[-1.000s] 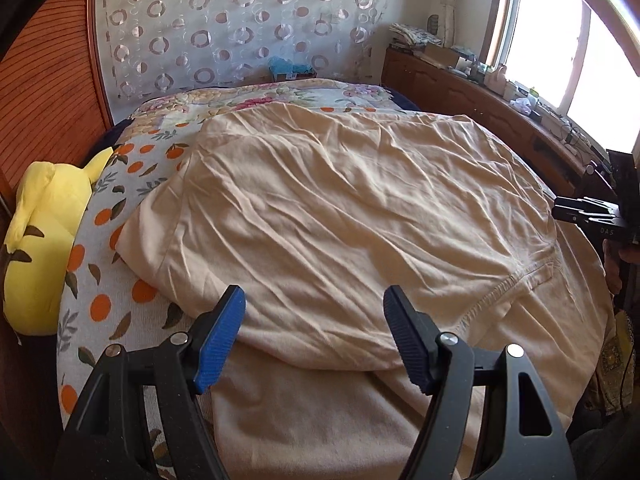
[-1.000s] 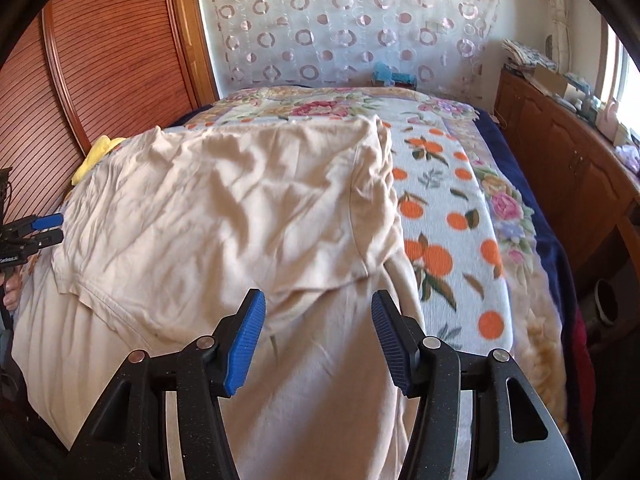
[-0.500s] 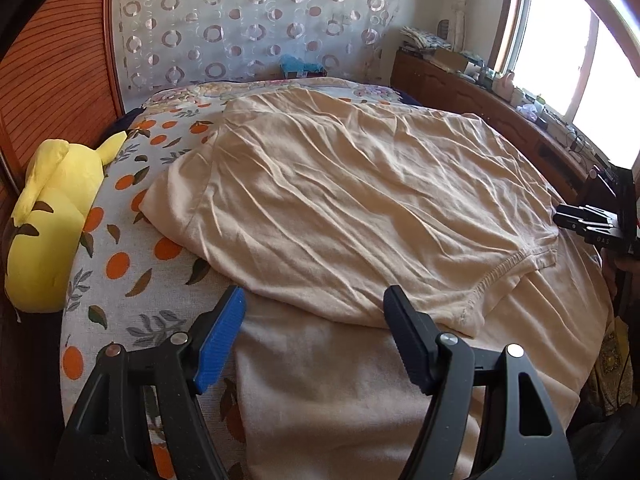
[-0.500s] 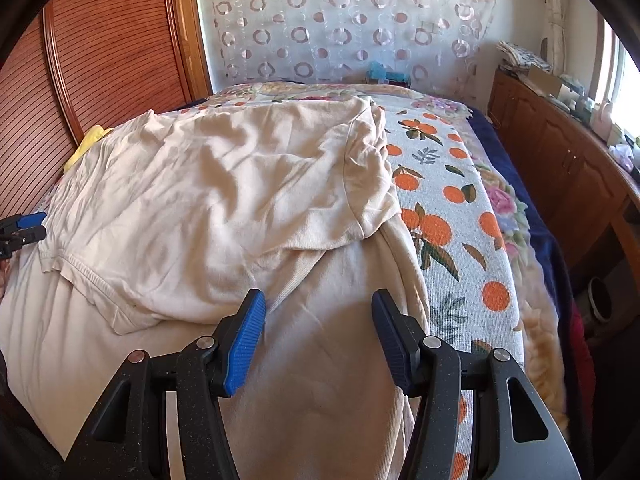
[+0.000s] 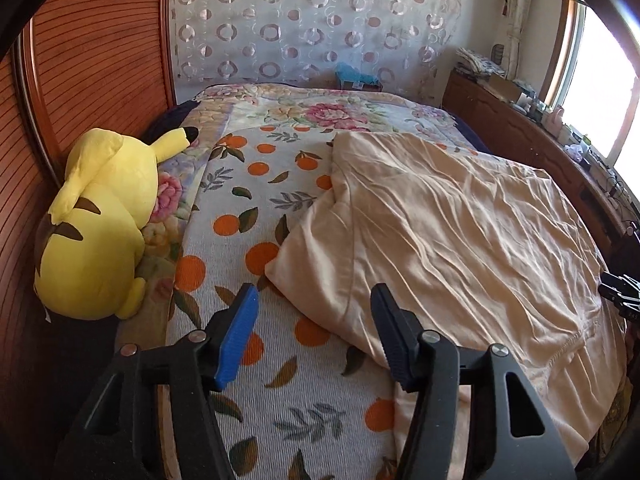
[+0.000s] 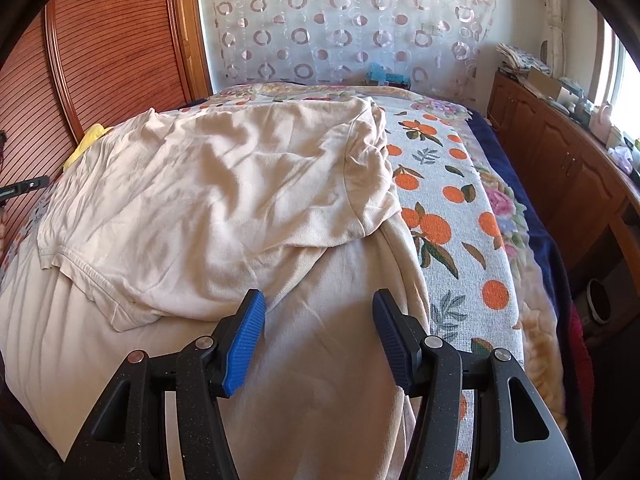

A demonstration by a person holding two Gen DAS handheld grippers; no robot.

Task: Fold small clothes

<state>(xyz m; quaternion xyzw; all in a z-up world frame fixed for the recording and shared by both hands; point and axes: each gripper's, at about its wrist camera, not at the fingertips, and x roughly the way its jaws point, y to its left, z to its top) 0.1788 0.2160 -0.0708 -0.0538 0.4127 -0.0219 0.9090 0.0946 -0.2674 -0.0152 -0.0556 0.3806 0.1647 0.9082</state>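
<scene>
No readable writing, brand or label anywhere in either view.

Seen only from the left wrist: a yellow plush toy [image 5: 94, 224] lying far left of the left gripper [image 5: 312, 336], against the ribbed wooden panel [image 5: 96, 64]; a bright window [image 5: 600, 92] far right, above a cluttered wooden sideboard [image 5: 532, 140]. Seen from the right wrist: only a yellow sliver of that toy behind the cloth, plus a dark round pot [image 6: 600, 300] on the floor right of the right gripper [image 6: 318, 340].

Left gripper angled downward over the orange-print blanket [image 5: 280, 392], jaws closing with nothing between them; right finger [image 5: 394, 340] just over the near edge of the beige T-shirt [image 5: 460, 232], whether touching it cannot be told. Shirt spread ahead and to the right of these jaws, top layer folded over.

Right gripper also pitched down, jaws about half apart and gripping nothing, poised above the shirt's lower layer; folded layer and hem ahead and left, blanket to the right. Tips of the other gripper just visible at each view's edge.
</scene>
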